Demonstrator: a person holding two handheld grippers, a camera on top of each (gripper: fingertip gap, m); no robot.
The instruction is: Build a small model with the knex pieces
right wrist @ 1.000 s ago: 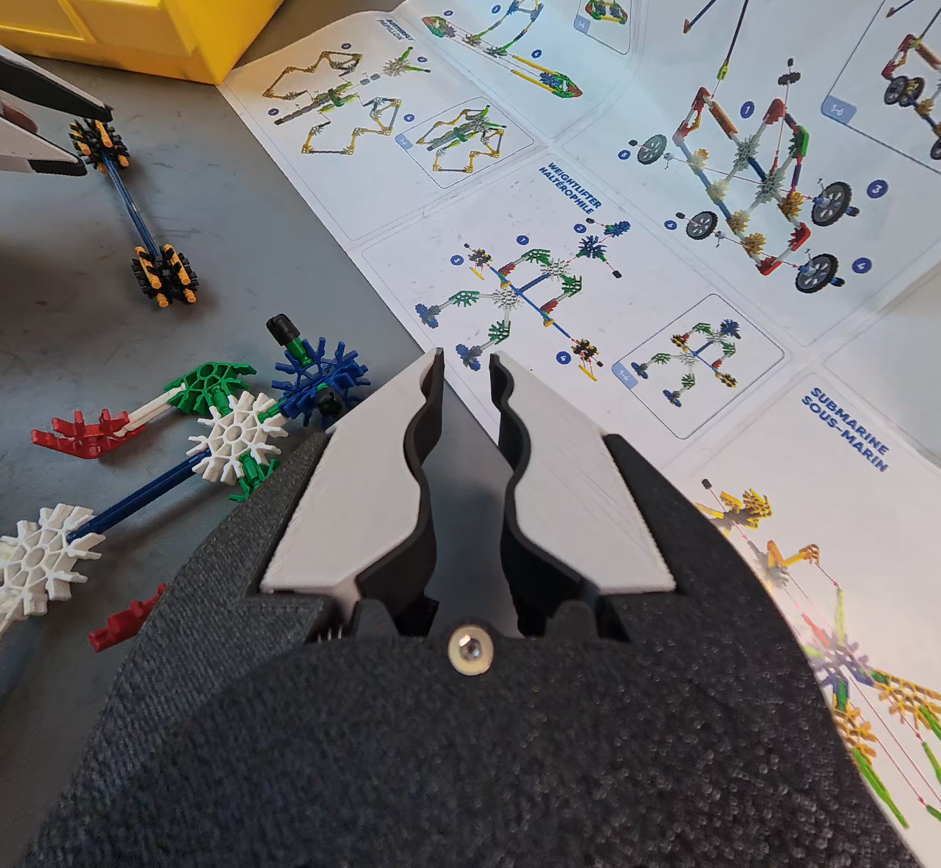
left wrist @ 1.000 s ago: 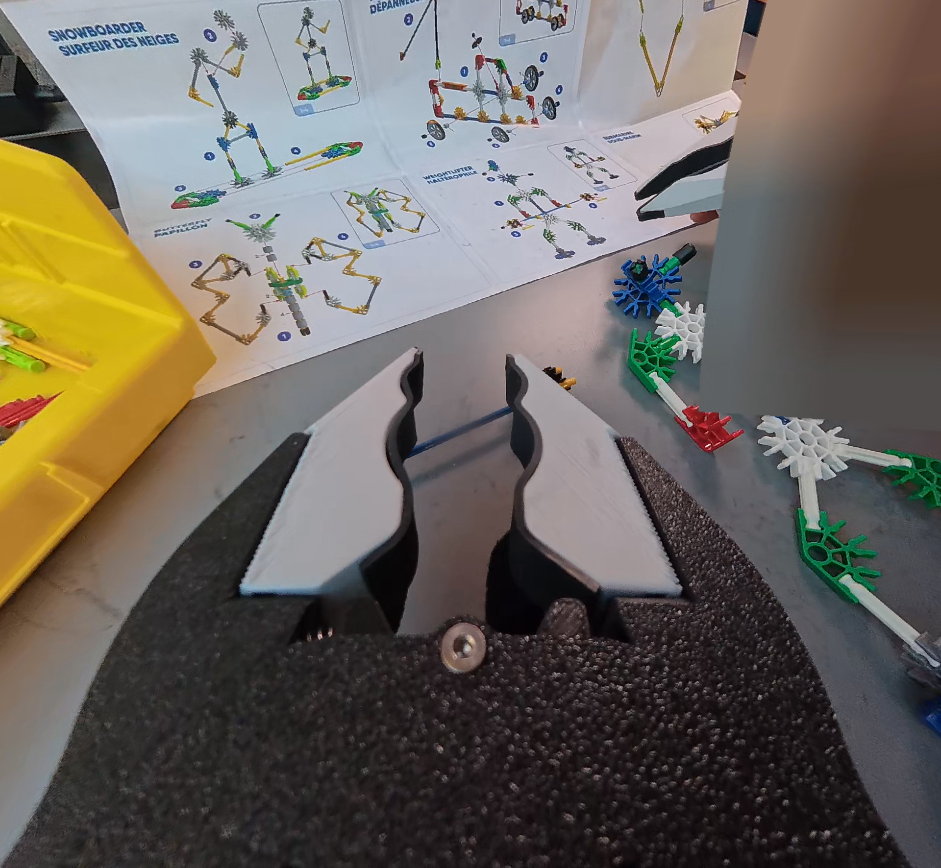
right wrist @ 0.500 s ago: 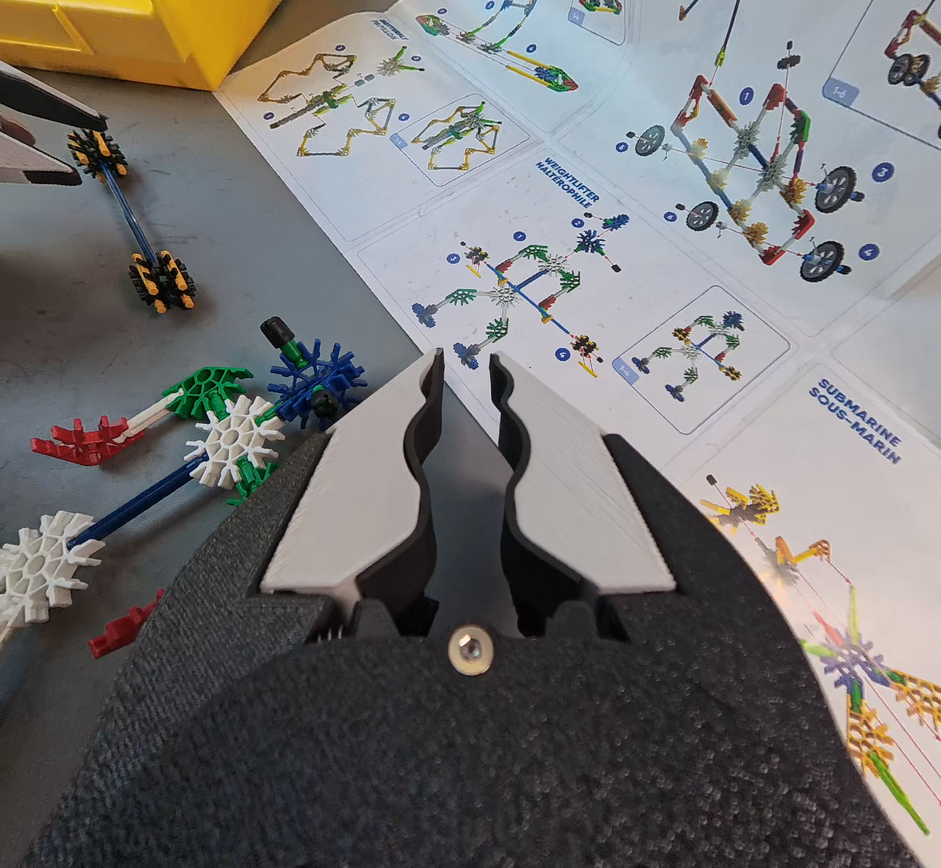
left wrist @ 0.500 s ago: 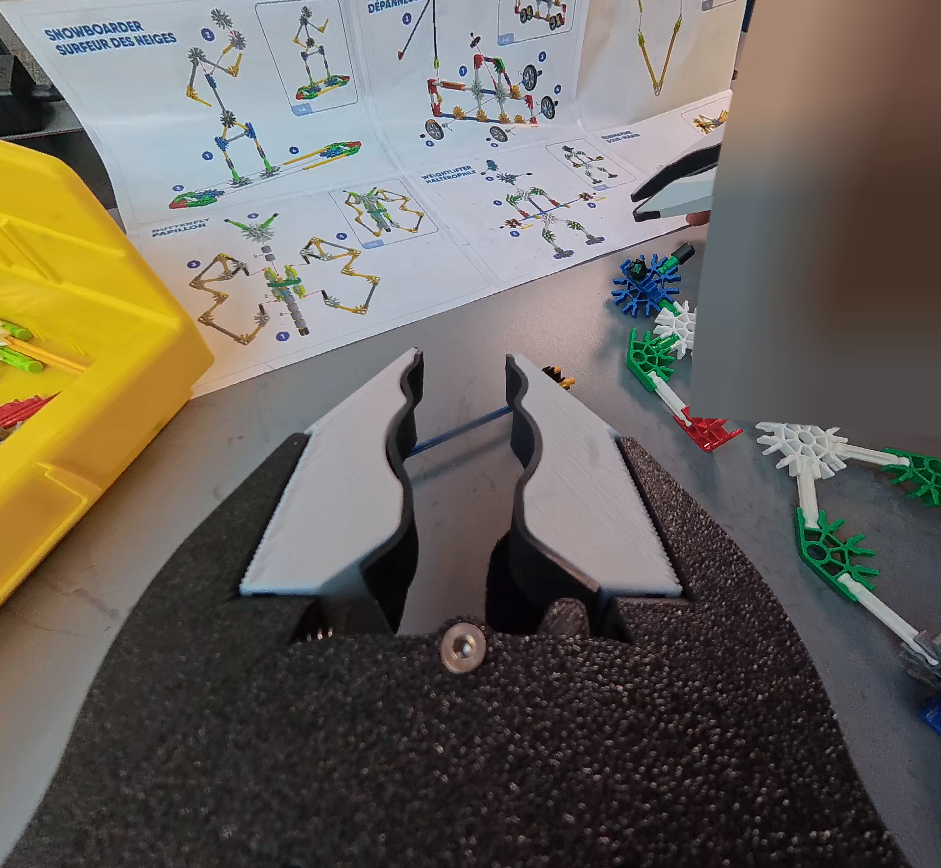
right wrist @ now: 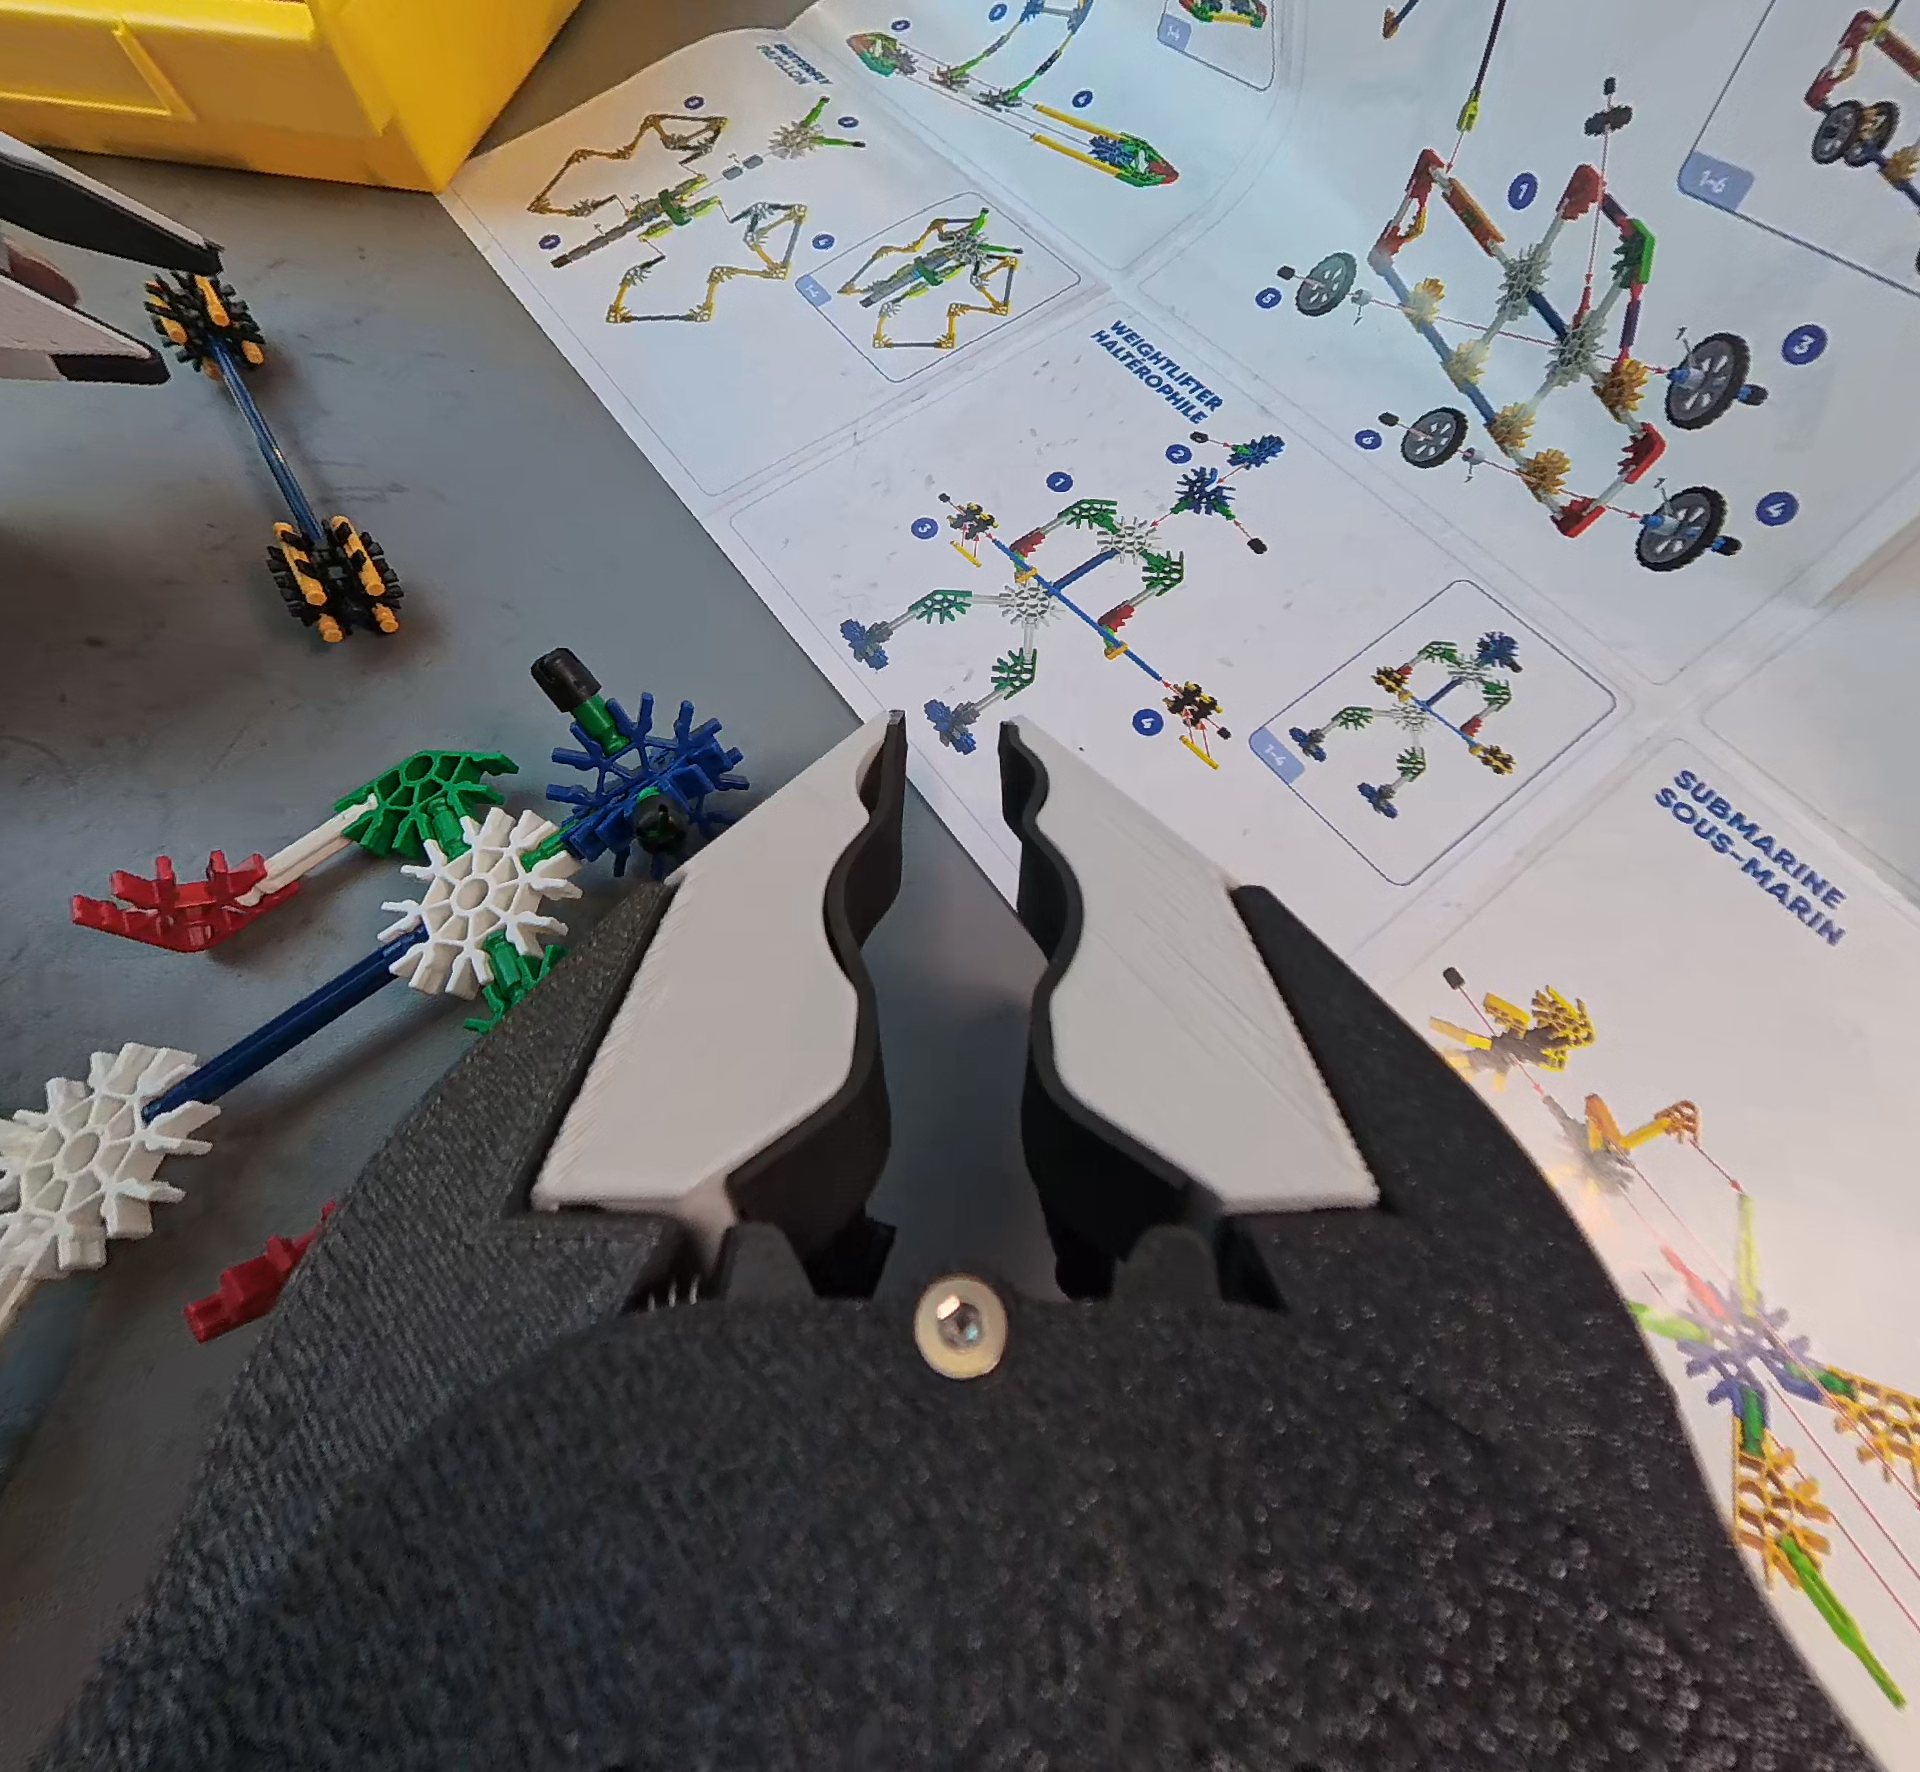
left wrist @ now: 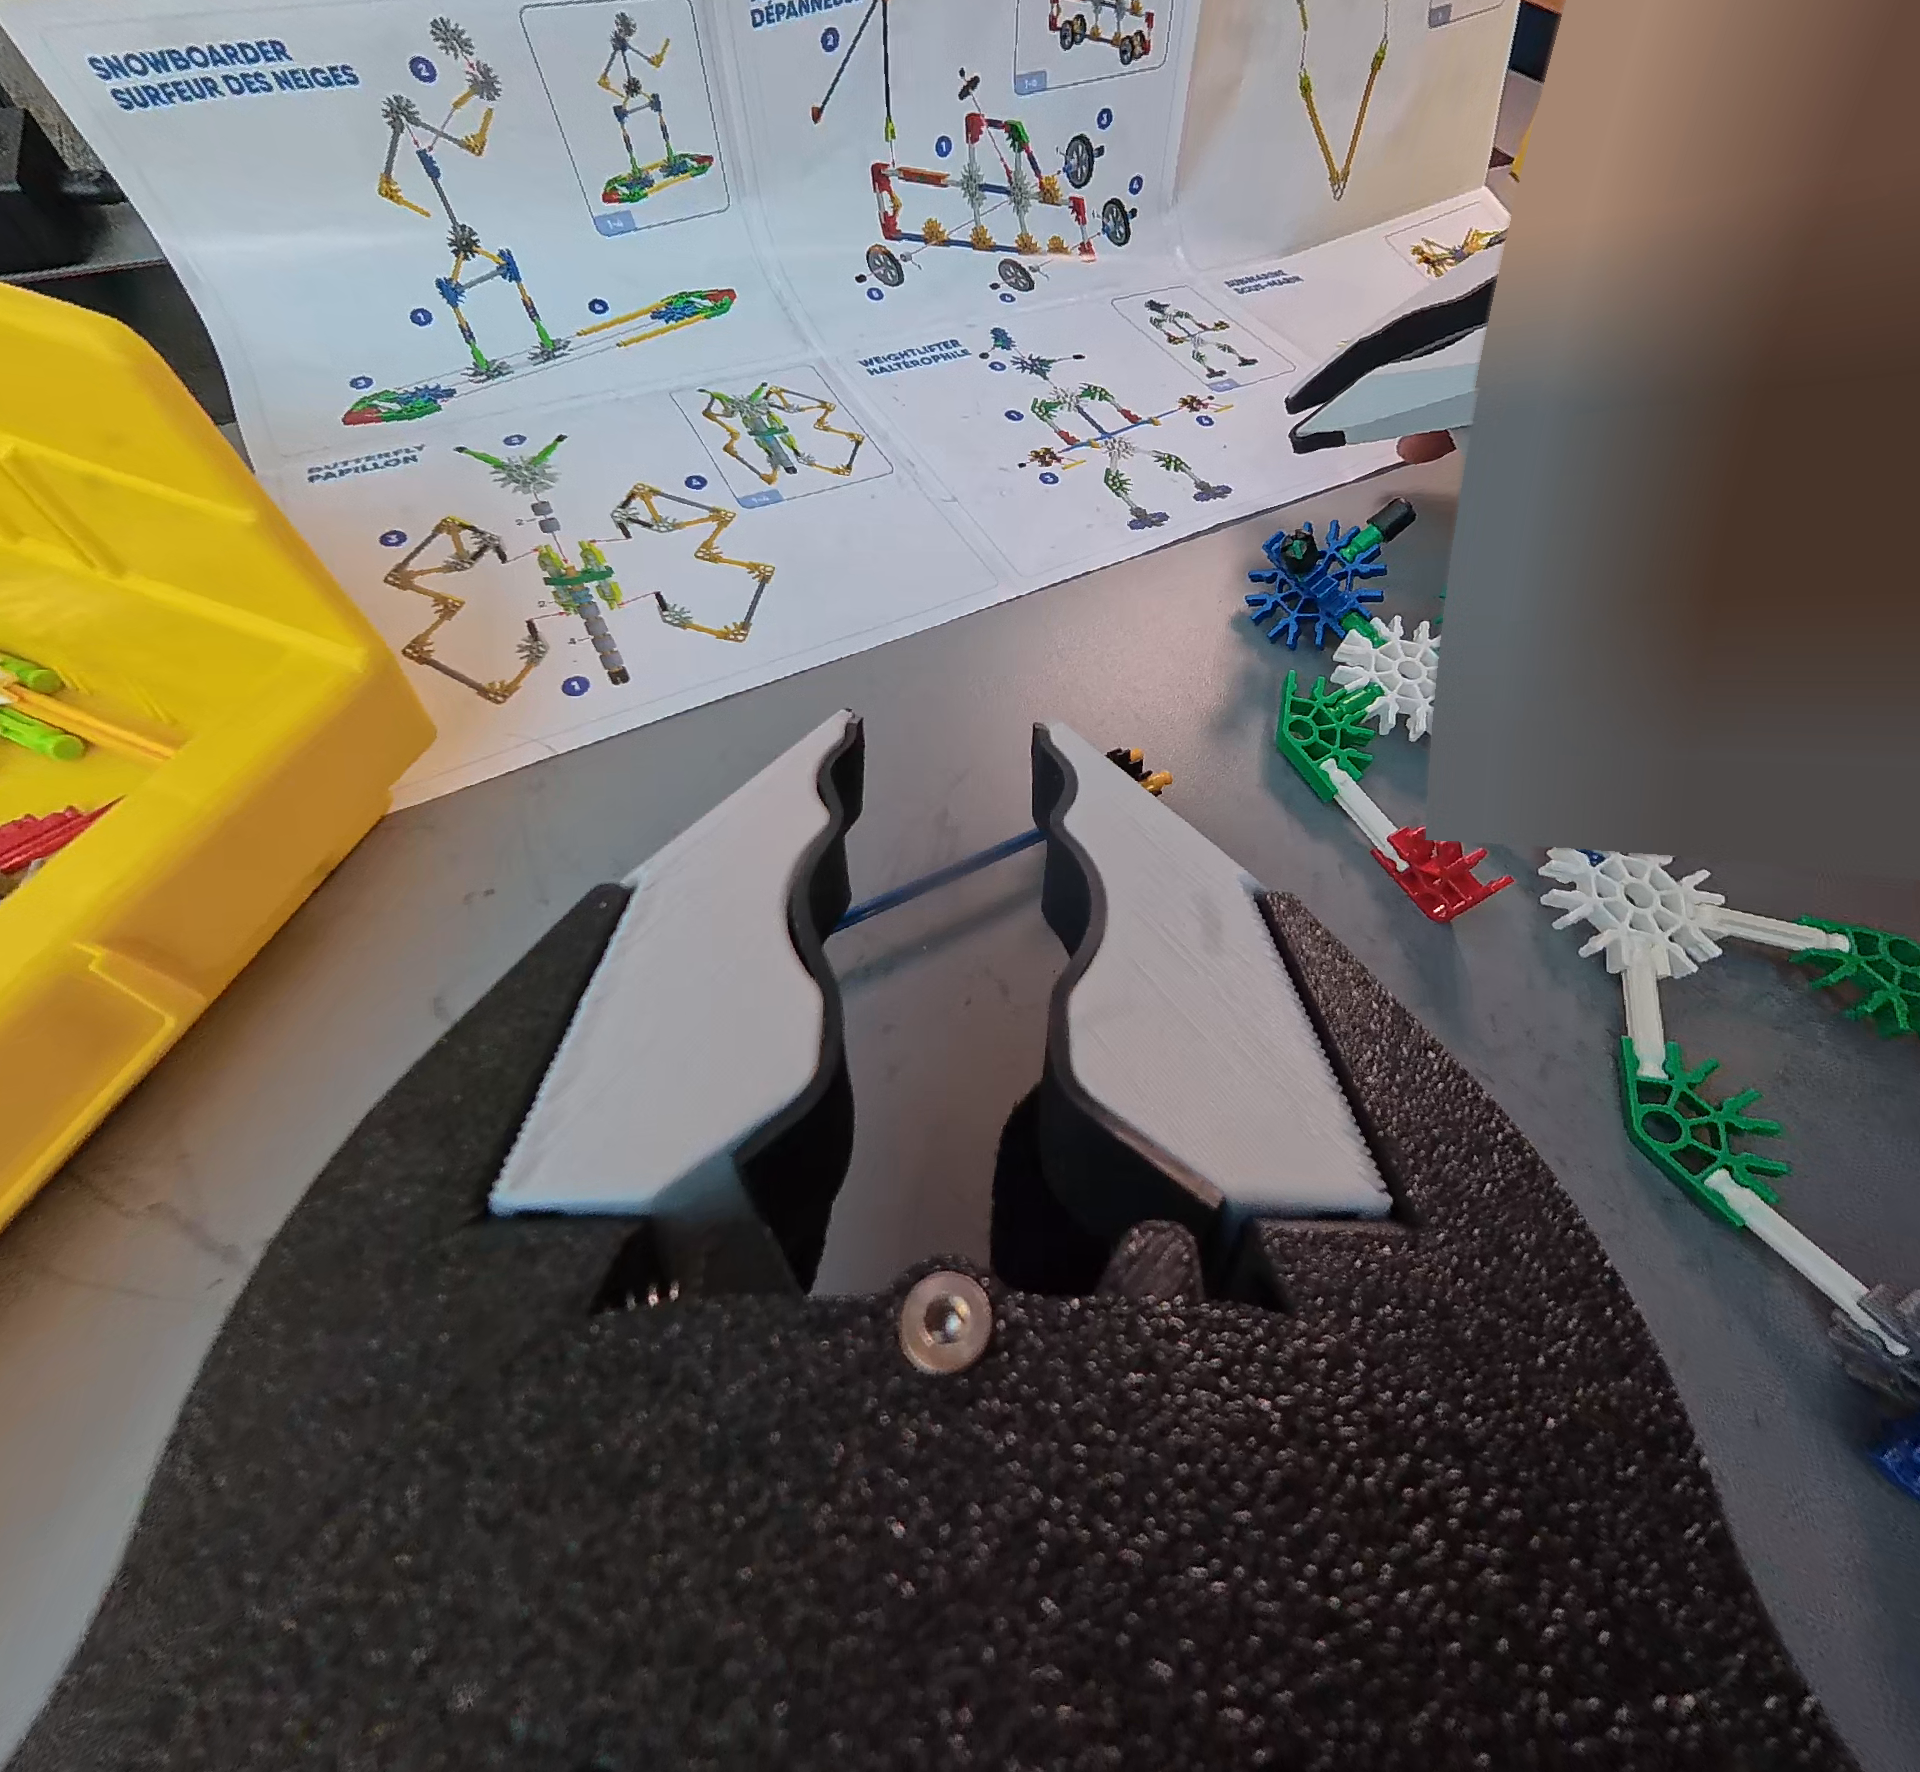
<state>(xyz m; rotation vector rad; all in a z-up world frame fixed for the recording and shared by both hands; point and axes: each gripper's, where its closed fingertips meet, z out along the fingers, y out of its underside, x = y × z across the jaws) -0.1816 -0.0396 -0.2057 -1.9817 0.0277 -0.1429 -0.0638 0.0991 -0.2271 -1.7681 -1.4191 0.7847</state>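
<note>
My left gripper (left wrist: pixel 945 735) is open and hovers low over a thin blue rod (left wrist: pixel 935 875) that shows across the gap between its fingers. The rod has black-and-yellow connector clusters on both ends. One end (left wrist: pixel 1138 768) peeks out past the right finger. In the right wrist view the rod (right wrist: pixel 265 455) lies on the grey table, with the left gripper (right wrist: pixel 185 311) at its far end. My right gripper (right wrist: pixel 951 725) is open by a narrow gap and empty, over the edge of the instruction sheet (right wrist: pixel 1351 683), beside a blue snowflake connector (right wrist: pixel 644 766).
A built figure of white (right wrist: pixel 478 901), green (right wrist: pixel 426 787) and red (right wrist: pixel 177 901) connectors lies on the table and also shows in the left wrist view (left wrist: pixel 1652 912). A yellow parts bin (left wrist: pixel 156 787) stands at the left. The sheet (left wrist: pixel 727 372) curls up behind. Some 20 cm of space lies between my two pairs of fingers. It is some 5 cm from my right tips to the blue snowflake connector (right wrist: pixel 644 766). My left wrist view (left wrist: pixel 1326 554) looks at it from another angle.
</note>
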